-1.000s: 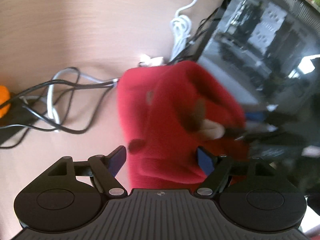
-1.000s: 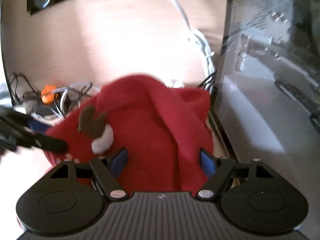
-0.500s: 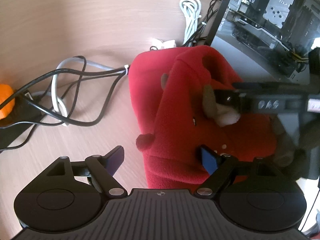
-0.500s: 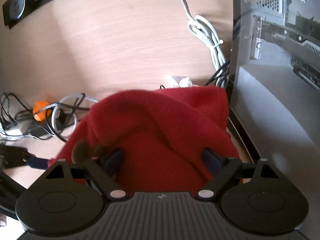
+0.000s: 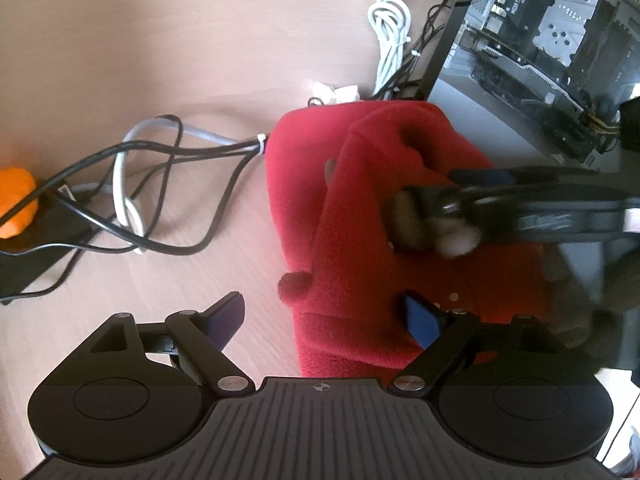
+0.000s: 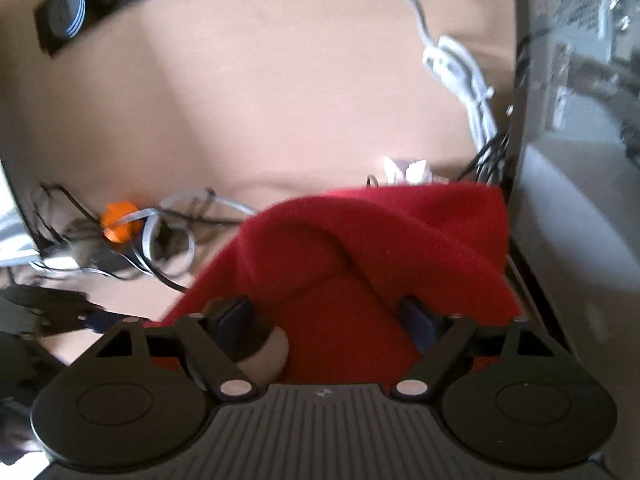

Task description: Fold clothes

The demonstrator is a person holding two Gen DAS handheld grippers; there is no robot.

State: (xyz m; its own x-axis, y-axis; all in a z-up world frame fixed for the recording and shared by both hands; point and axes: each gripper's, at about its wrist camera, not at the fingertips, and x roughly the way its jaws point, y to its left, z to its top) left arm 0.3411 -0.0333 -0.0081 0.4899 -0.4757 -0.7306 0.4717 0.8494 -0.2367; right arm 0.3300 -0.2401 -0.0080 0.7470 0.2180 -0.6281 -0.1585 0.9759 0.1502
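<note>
The bunched red fleece garment (image 5: 360, 216) lies on the pale wooden table (image 5: 160, 40), long axis twelve-to-six. Left gripper (image 5: 324, 316), jaws just widened, straddles its six-o'clock hem. Right gripper (image 6: 332, 316), spread and just narrowing, sits nearer, over the fleece, not visibly pinching.

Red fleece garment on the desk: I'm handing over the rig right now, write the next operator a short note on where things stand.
Left gripper: jaws have just been opening; open, over the near left edge of the red fleece garment, gripping nothing.
Right gripper: jaws have just been closing a little but are open, low over the fleece, with a raised fold between the fingers.
Garment: bunched on the wooden desk, between the tangled cables and the open computer case.
Done: partly gathered, one flap laid over.
Left: flatten, fold neatly and avoid the cables.
</note>
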